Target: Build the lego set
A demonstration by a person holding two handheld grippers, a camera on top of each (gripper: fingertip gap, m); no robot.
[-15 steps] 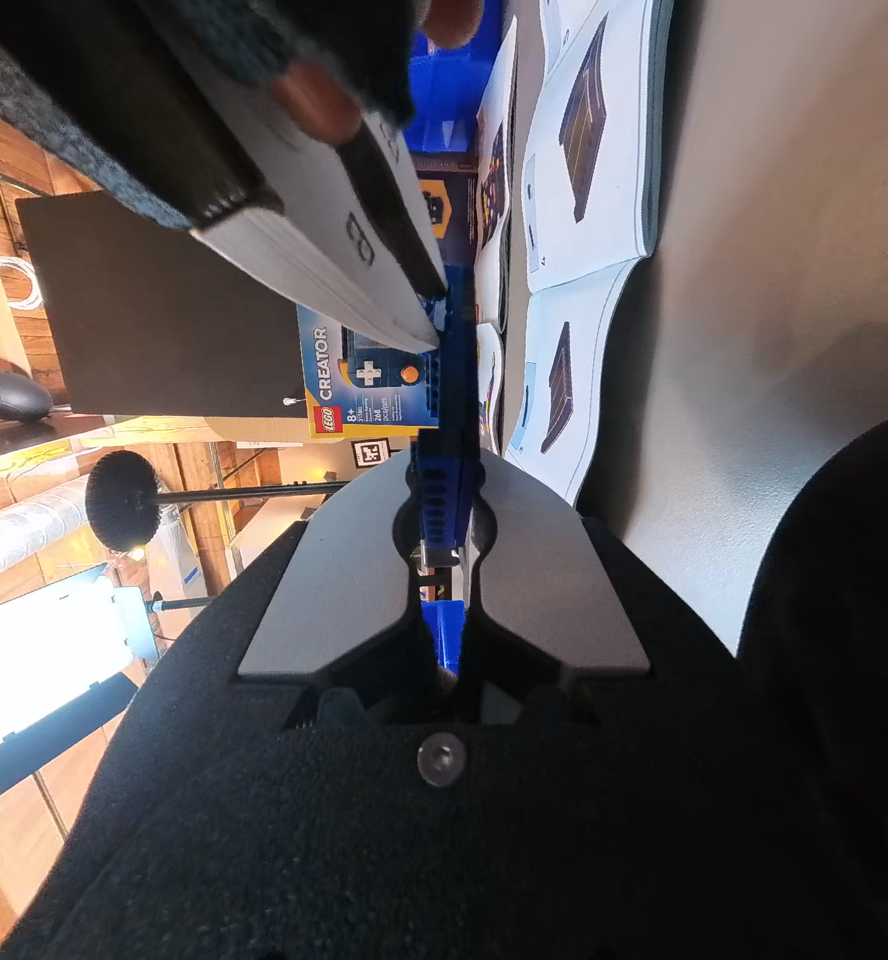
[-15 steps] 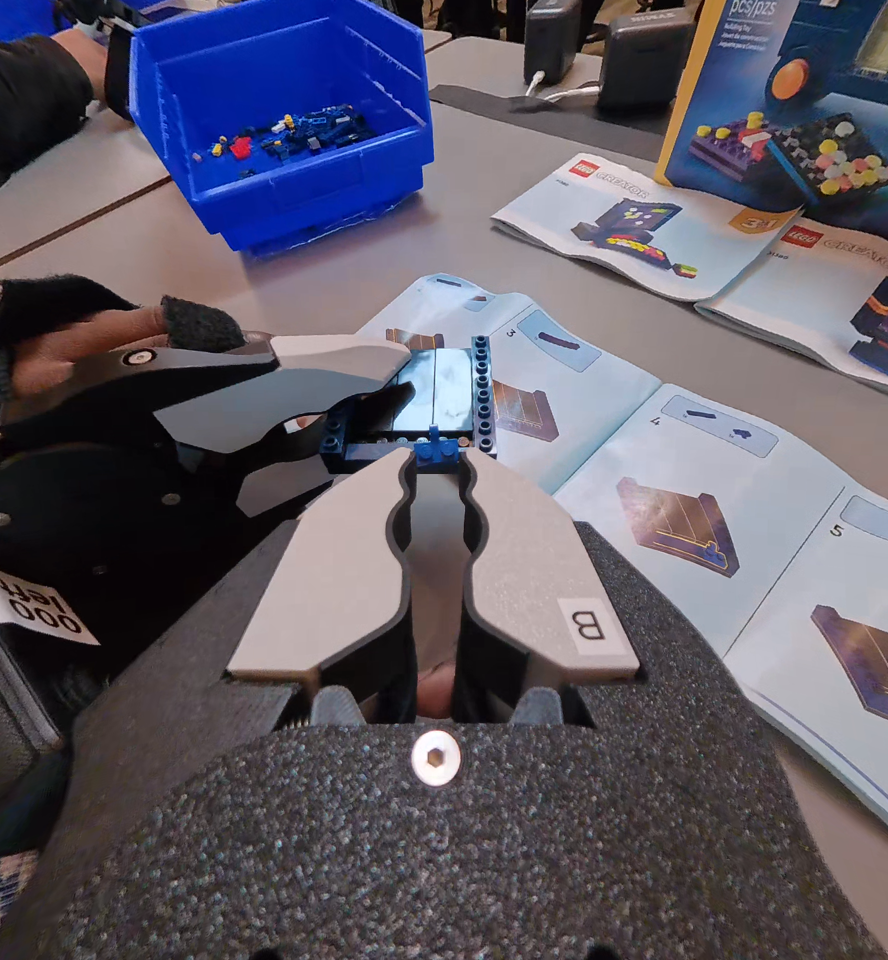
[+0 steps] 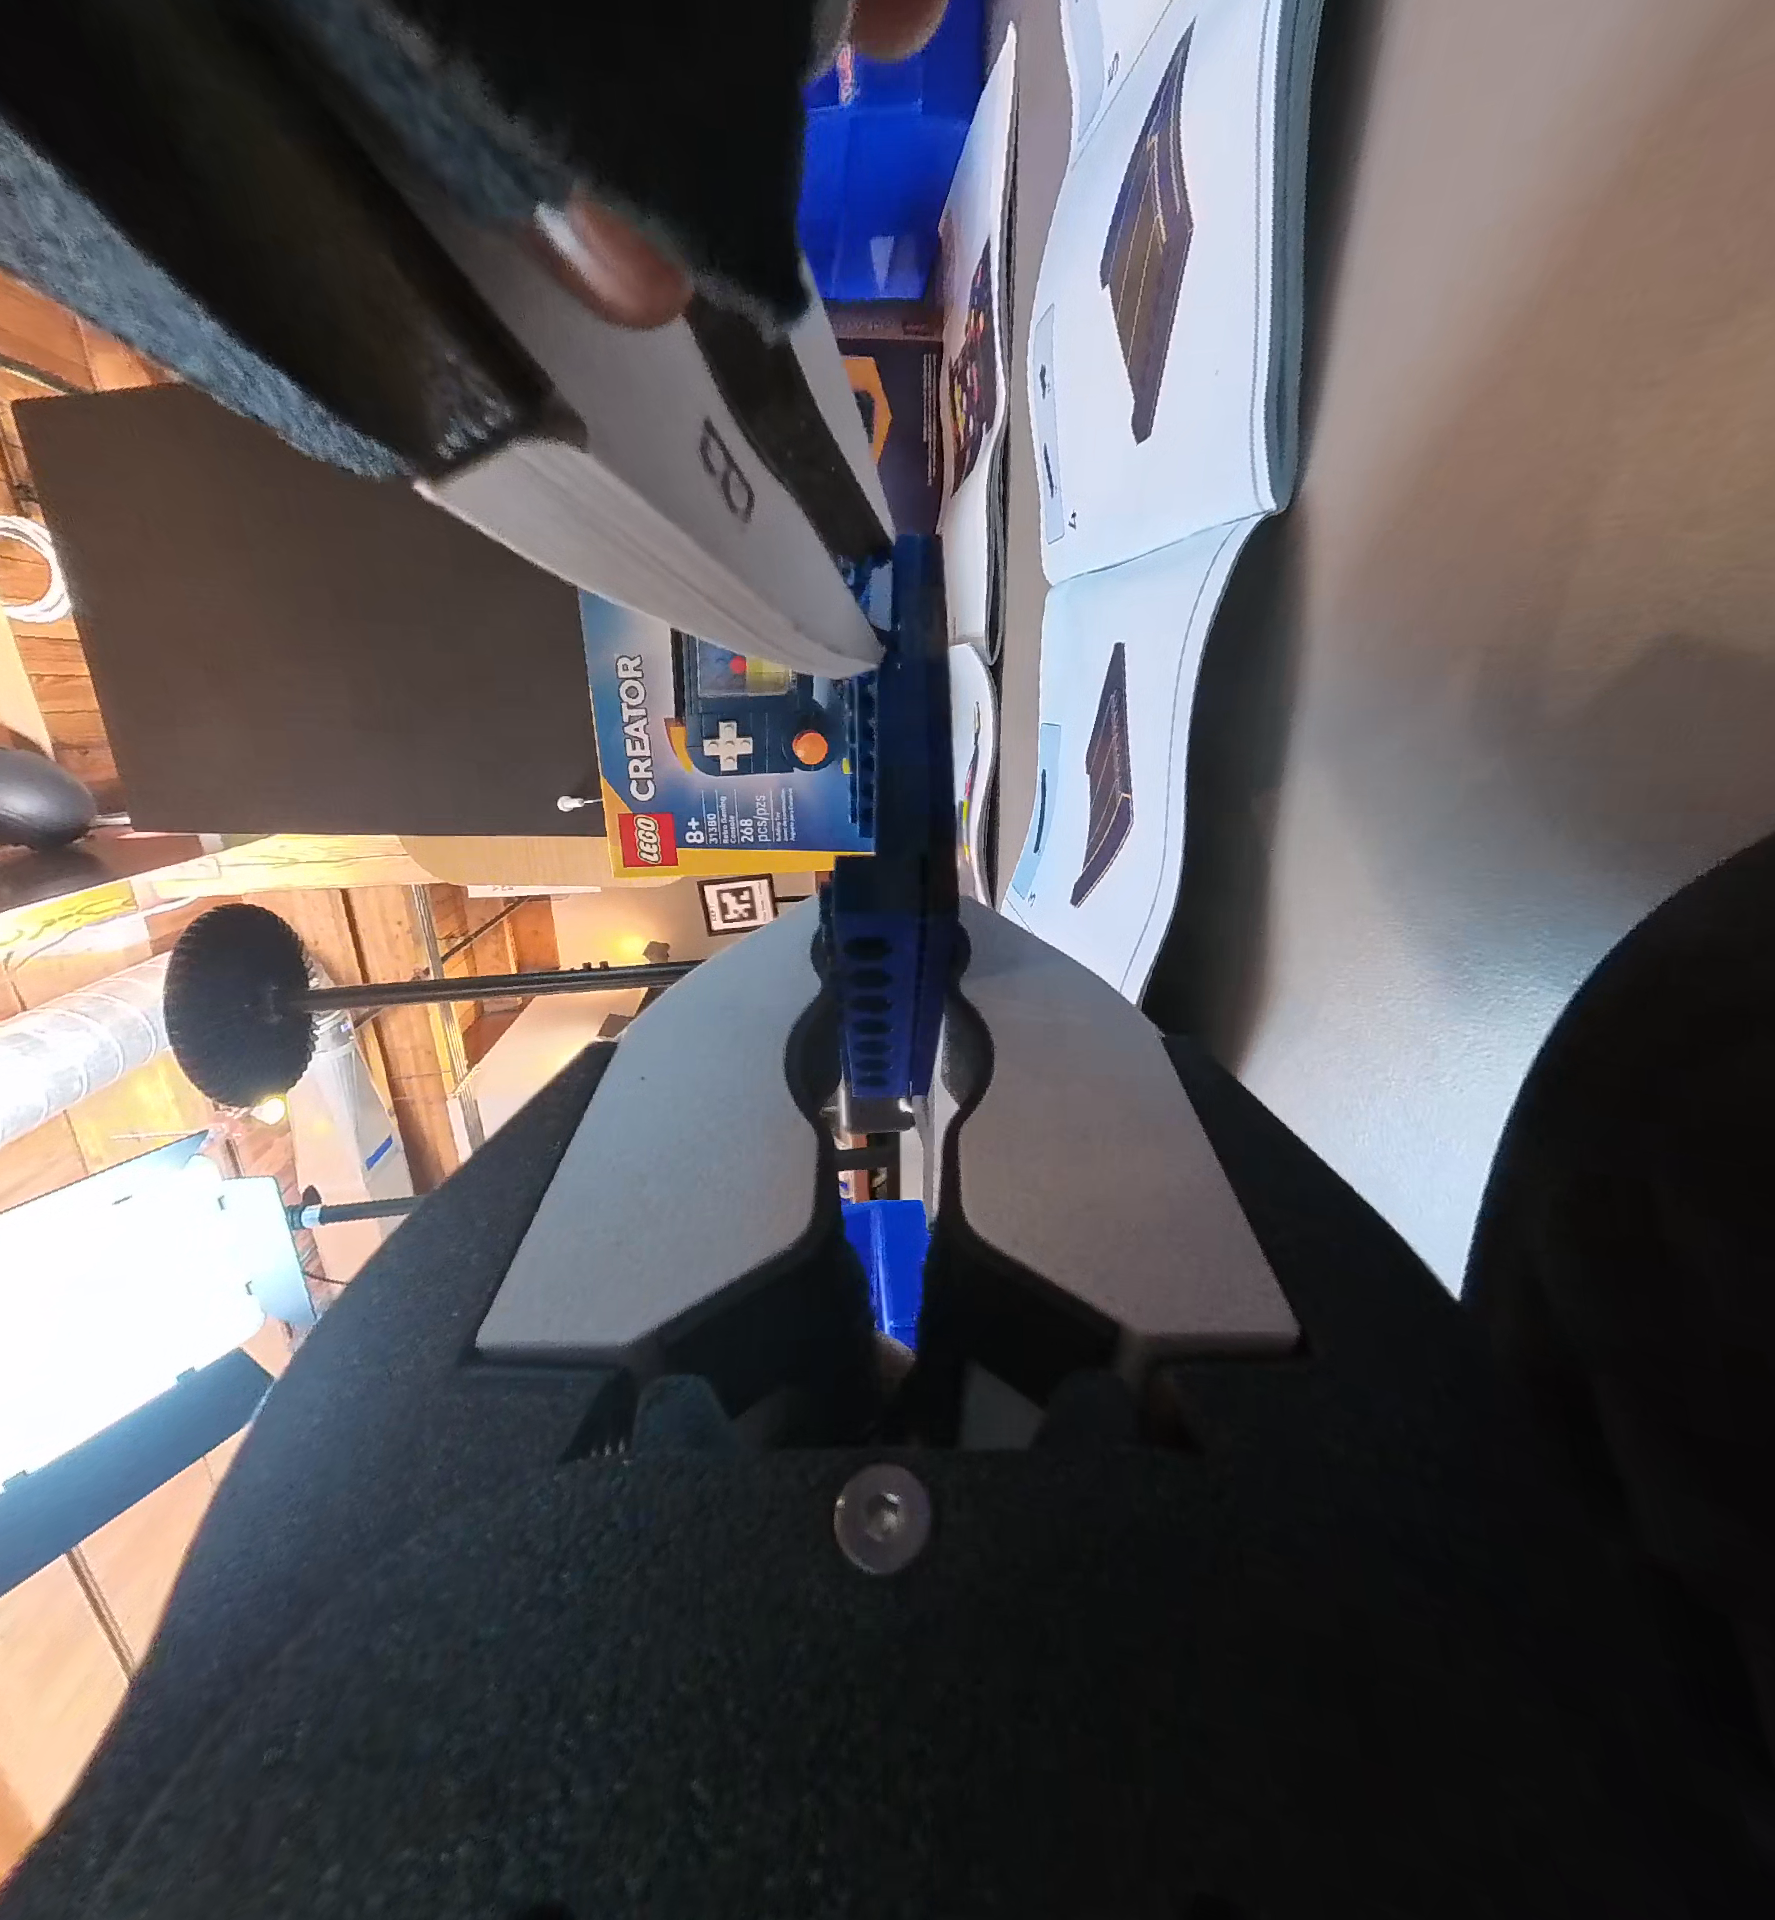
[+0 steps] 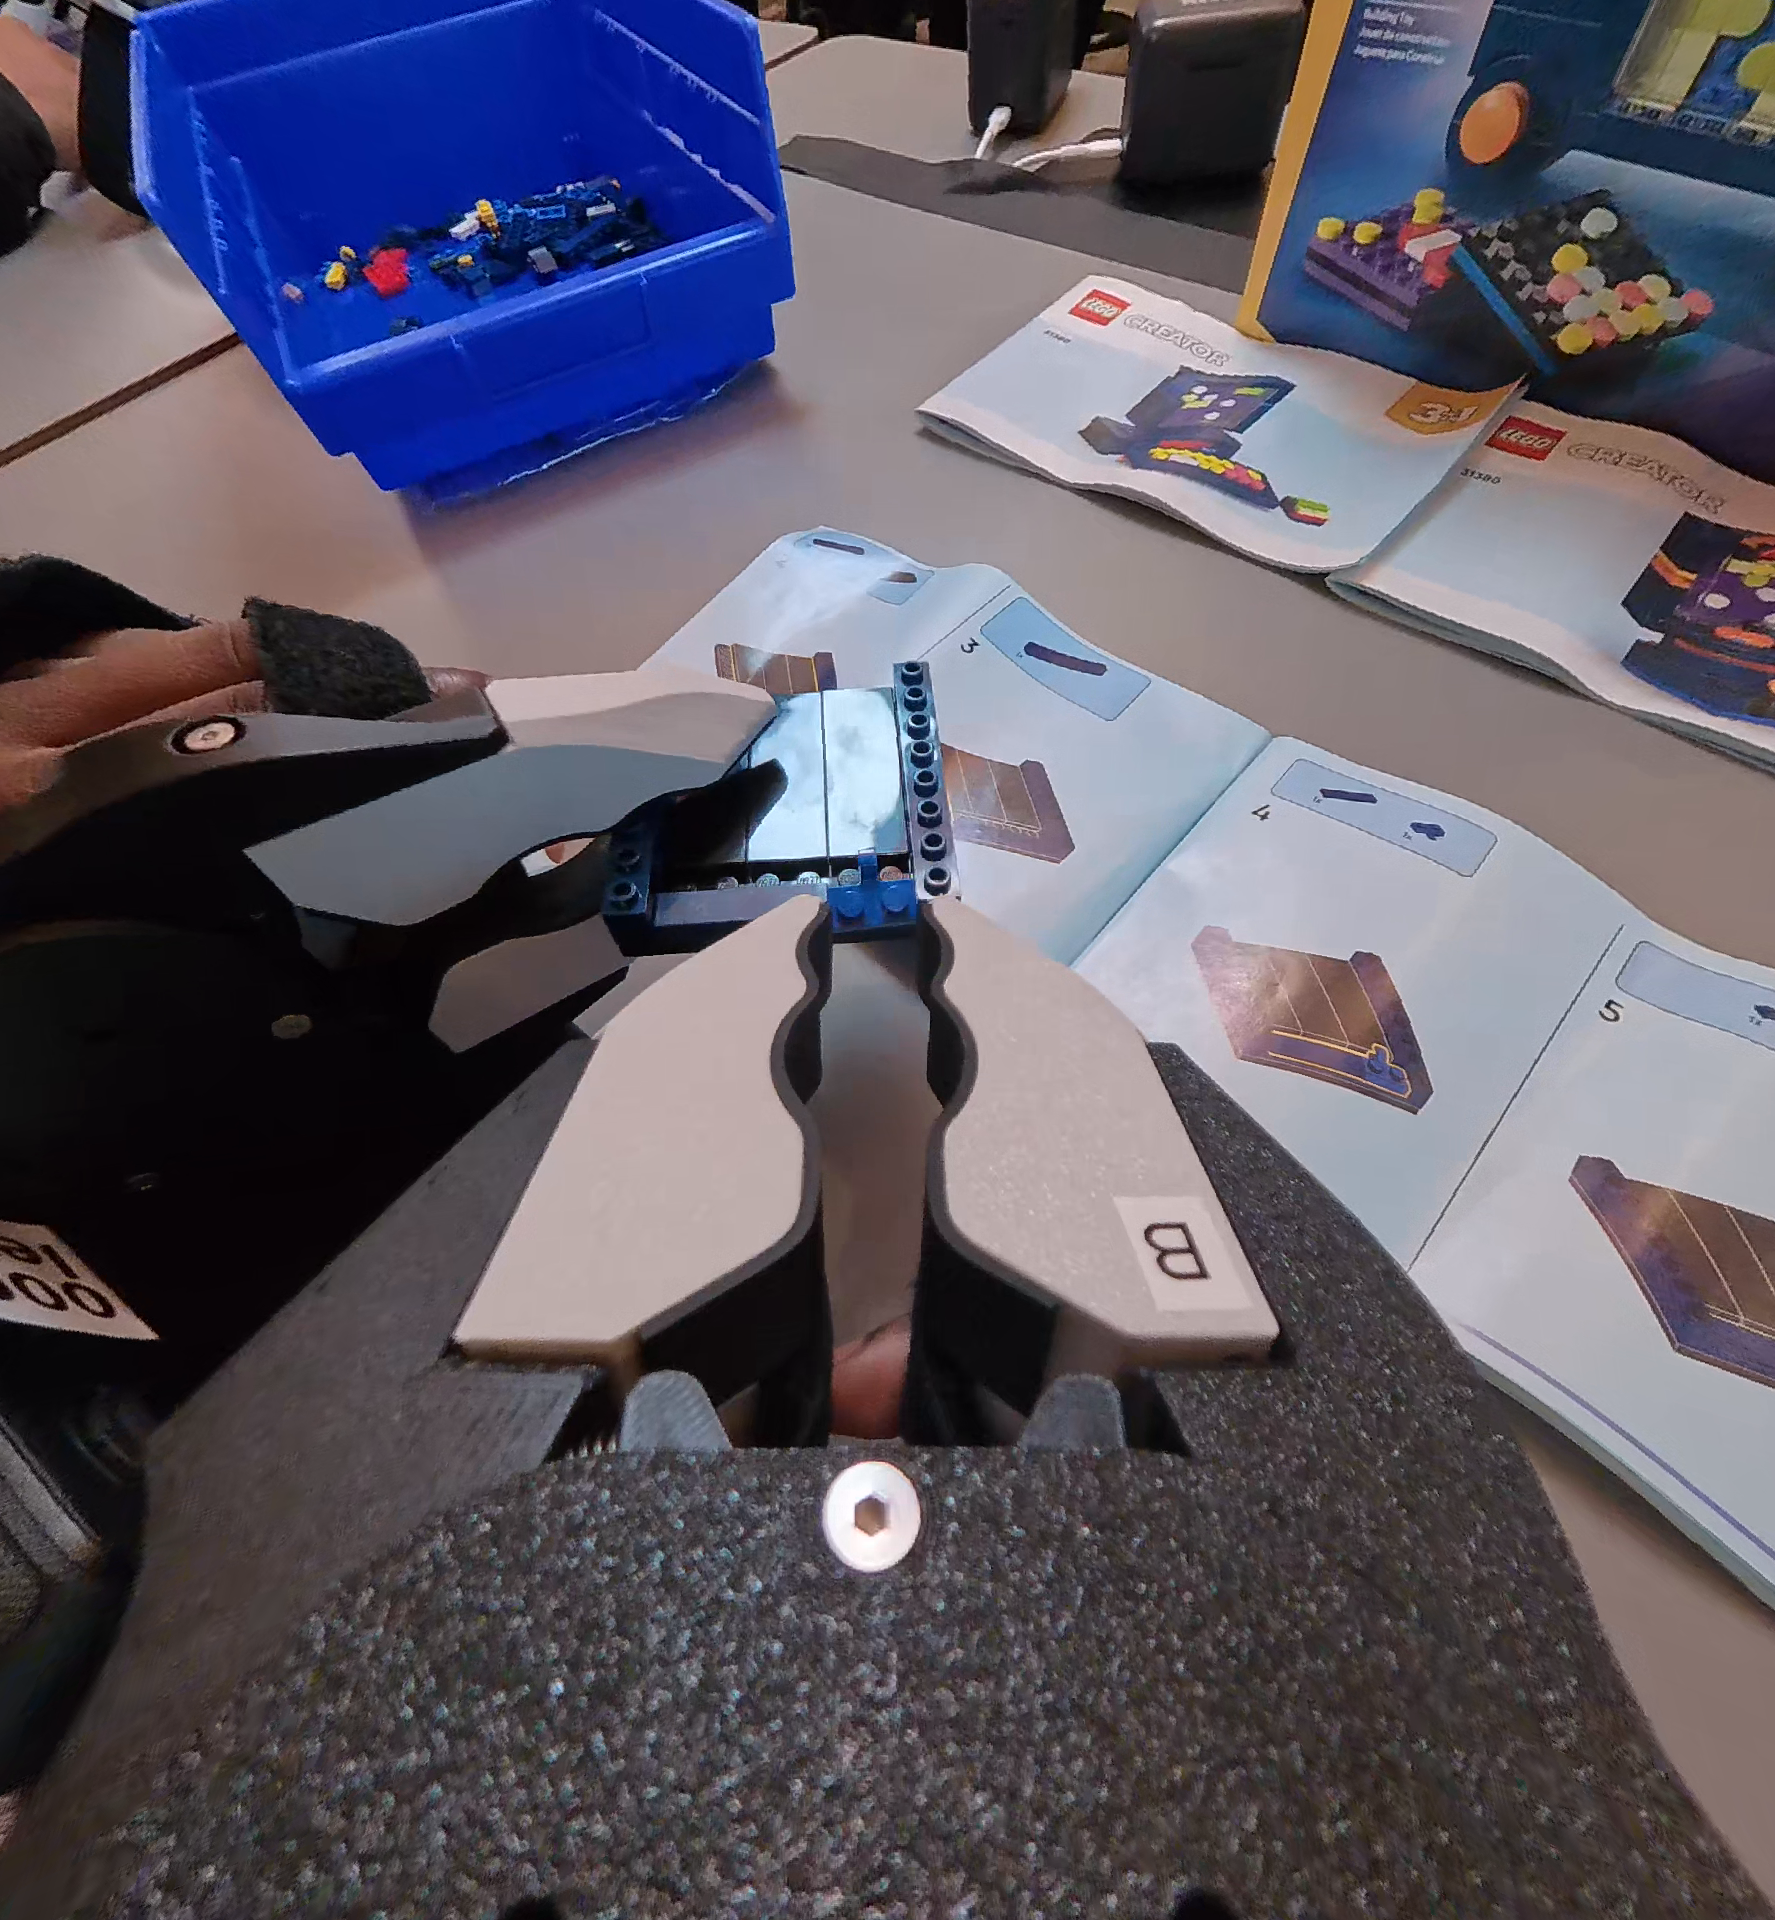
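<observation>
Right wrist view: the right tongs [image 4: 872, 914] are closed on a small bright-blue piece [image 4: 870, 902] with 2 studs, which is pressed at the near right corner of a dark-blue brick assembly [image 4: 831, 769], just beside its studded side strip. The assembly is gripped from the left by the left tongs [image 3: 888, 935] and is held above an open instruction booklet [image 4: 1278, 935] lying on the grey worktop [image 4: 550, 540]. In the left wrist view the assembly is seen edge-on, clamped between both grey fingers. A blue bin [image 4: 467, 343] of loose bricks and a set box [image 4: 1589, 208] stand well apart, farther back. Against the pictures from a moment earlier, no shift of tongs, piece or assembly can be made out.
</observation>
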